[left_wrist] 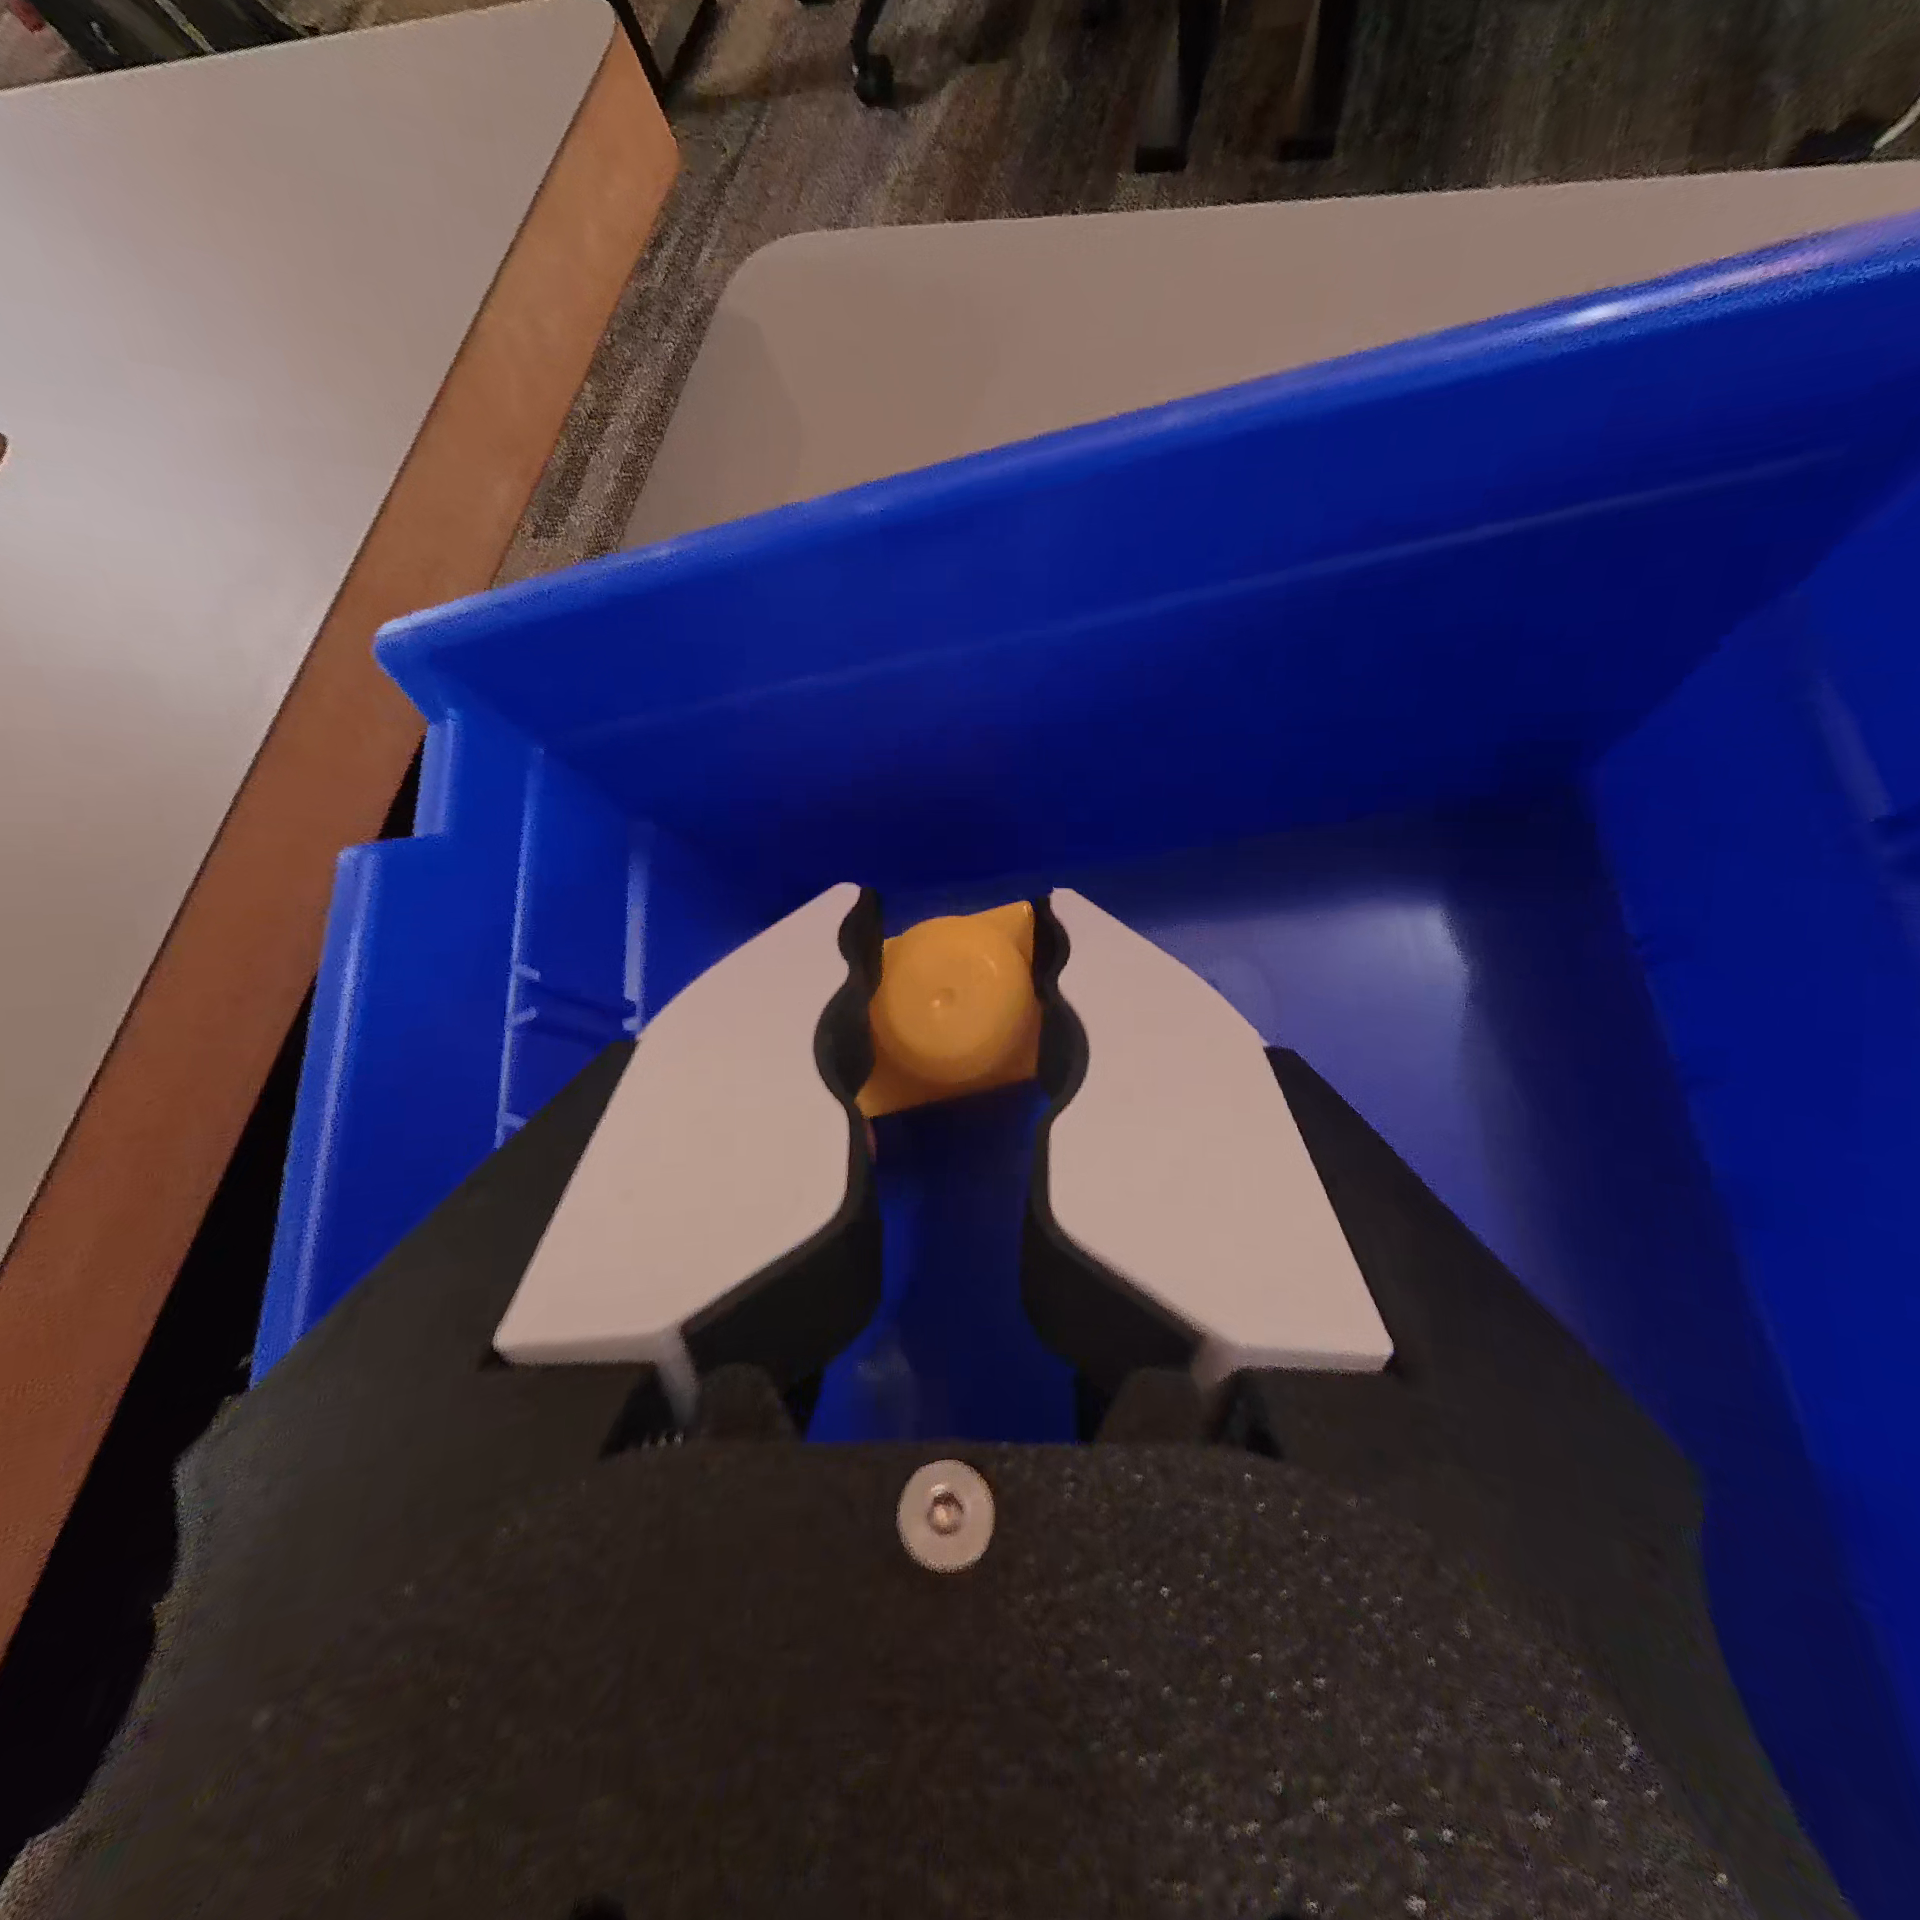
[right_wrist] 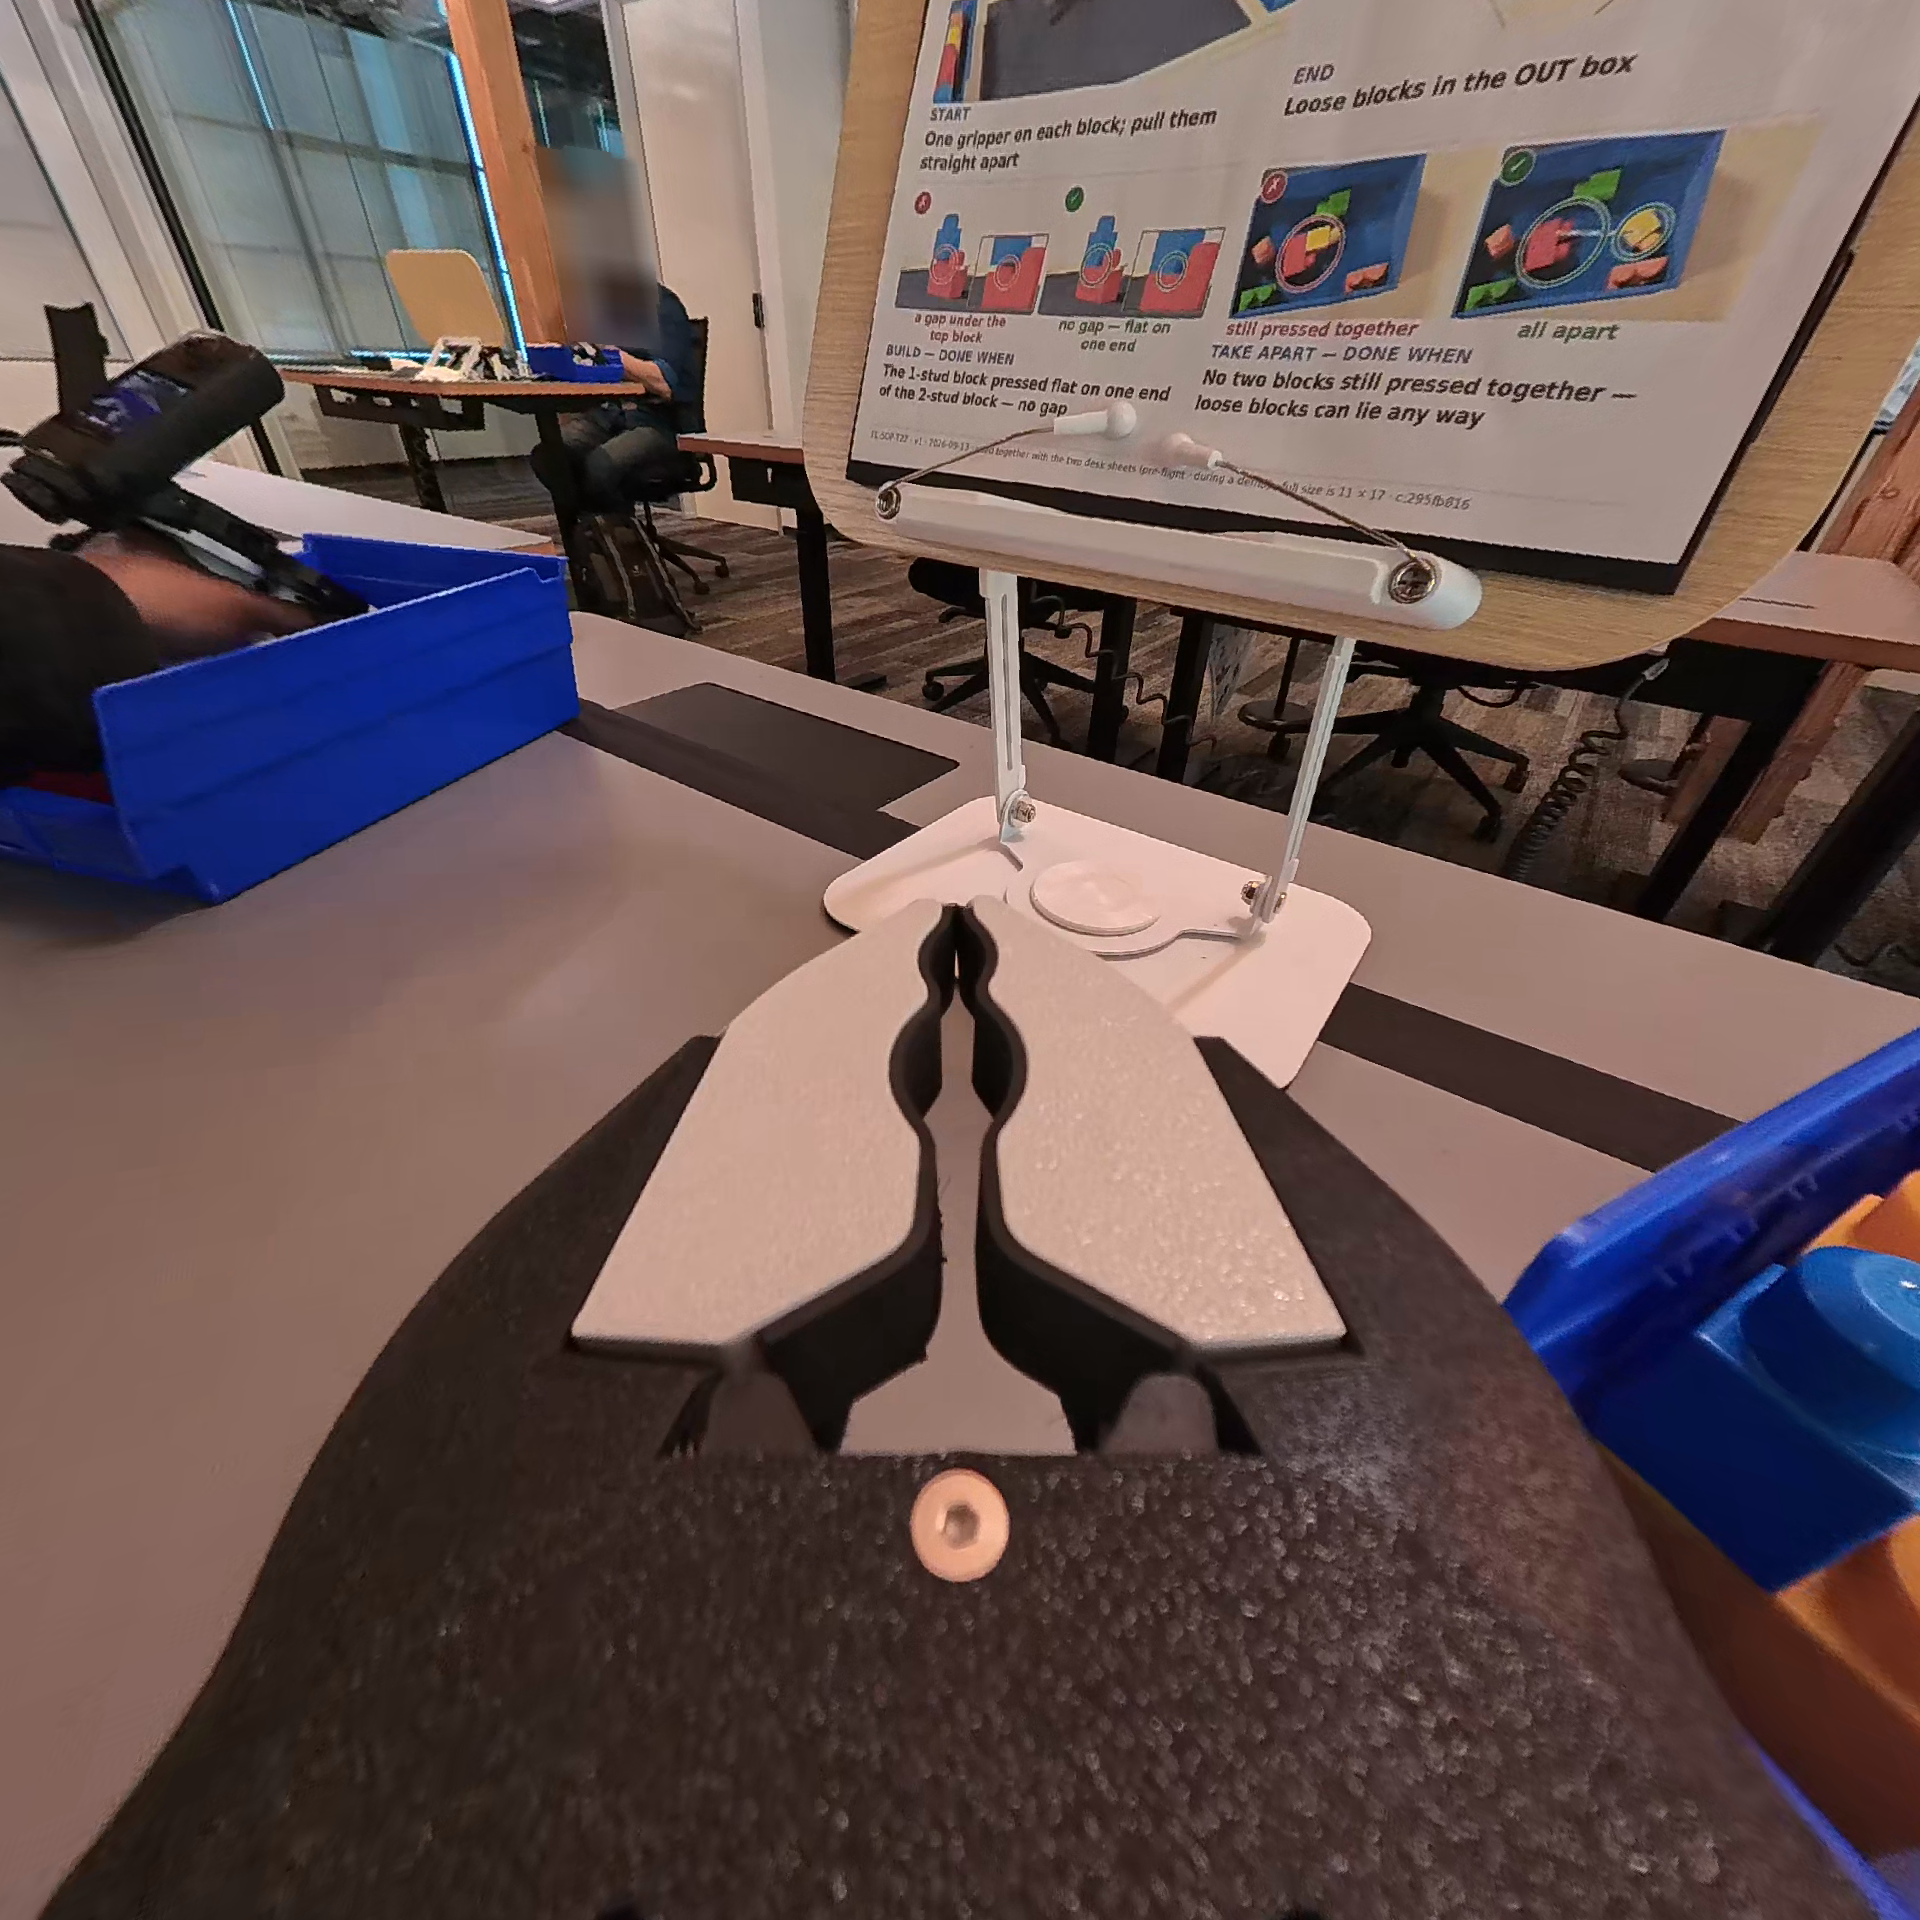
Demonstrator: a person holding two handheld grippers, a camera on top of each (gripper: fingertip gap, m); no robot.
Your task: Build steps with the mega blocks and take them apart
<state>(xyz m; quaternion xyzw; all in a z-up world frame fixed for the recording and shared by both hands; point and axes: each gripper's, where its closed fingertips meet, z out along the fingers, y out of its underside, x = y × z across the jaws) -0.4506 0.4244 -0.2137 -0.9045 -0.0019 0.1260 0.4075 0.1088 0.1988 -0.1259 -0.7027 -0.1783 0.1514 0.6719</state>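
Note:
In the left wrist view my left gripper point(left_wrist: 954, 935) is shut on a yellow one-stud block point(left_wrist: 951, 1003) and holds it inside a blue bin point(left_wrist: 1143, 582), near the bin's far wall. In the right wrist view my right gripper point(right_wrist: 958, 935) is shut and empty, low over the grey table point(right_wrist: 416, 987). The left gripper point(right_wrist: 156, 488) also shows far left in that view, reaching into the same blue bin point(right_wrist: 343, 696). A second blue bin point(right_wrist: 1704, 1216) at the right edge holds a blue block point(right_wrist: 1787, 1413) and orange blocks point(right_wrist: 1860, 1683).
A white stand point(right_wrist: 1101, 914) holds an instruction board point(right_wrist: 1351, 291) just beyond my right gripper. A dark mat point(right_wrist: 790, 758) lies on the table. A person sits at a far desk point(right_wrist: 468, 390). Another table point(left_wrist: 208, 416) stands left of the bin. My hands' fingertips stand some 60 centimetres from each other.

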